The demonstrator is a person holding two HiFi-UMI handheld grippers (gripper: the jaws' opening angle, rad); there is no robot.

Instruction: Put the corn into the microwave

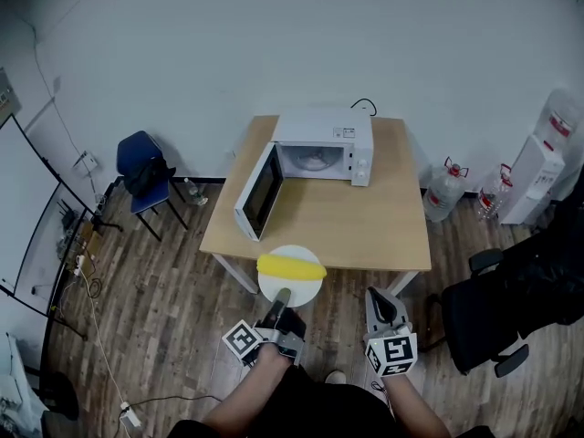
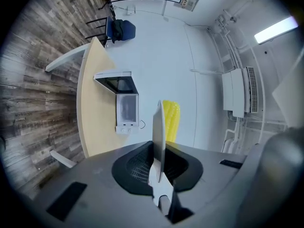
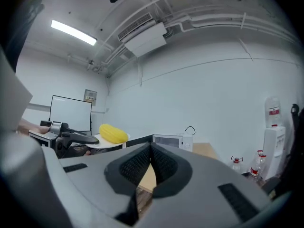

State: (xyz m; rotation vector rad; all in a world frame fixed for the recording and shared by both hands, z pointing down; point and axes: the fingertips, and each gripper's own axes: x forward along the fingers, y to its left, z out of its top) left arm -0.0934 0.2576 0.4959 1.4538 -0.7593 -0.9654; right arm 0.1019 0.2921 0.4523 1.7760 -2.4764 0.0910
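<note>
Left gripper point(image 1: 280, 297): jaws clamped on the near rim of a white plate point(image 1: 308, 288); its own view shows the plate edge-on, pinched between the pads

Corn point(image 1: 291, 265): lies on that plate, not on the table point(image 1: 365, 226). The plate hangs in the air off the table's near edge, in front of the microwave point(image 1: 324, 144) and a little to the left of its mouth

Right gripper point(image 1: 378, 299): jaws pressed together, nothing between them. It hangs level with the left one, to the right of the microwave's front and well back from it

Microwave: at the far side of the table, door point(image 1: 258, 192) swung wide to the left, cavity open toward the person. Cavity contents too small to make out

Key relation: the corn sits just beyond the left jaws, directly between them and the microwave. Its long axis runs left to right, crosswise to the line into the cavity. The left hand carries the load; the right is farther from the corn

Judgement: a straight push forward, angled slightly right, should bring the plate to the mouth. The door's edge stands close to that path on the left, so a clip there is the risk, and a tilt of the plate could roll the corn
</note>
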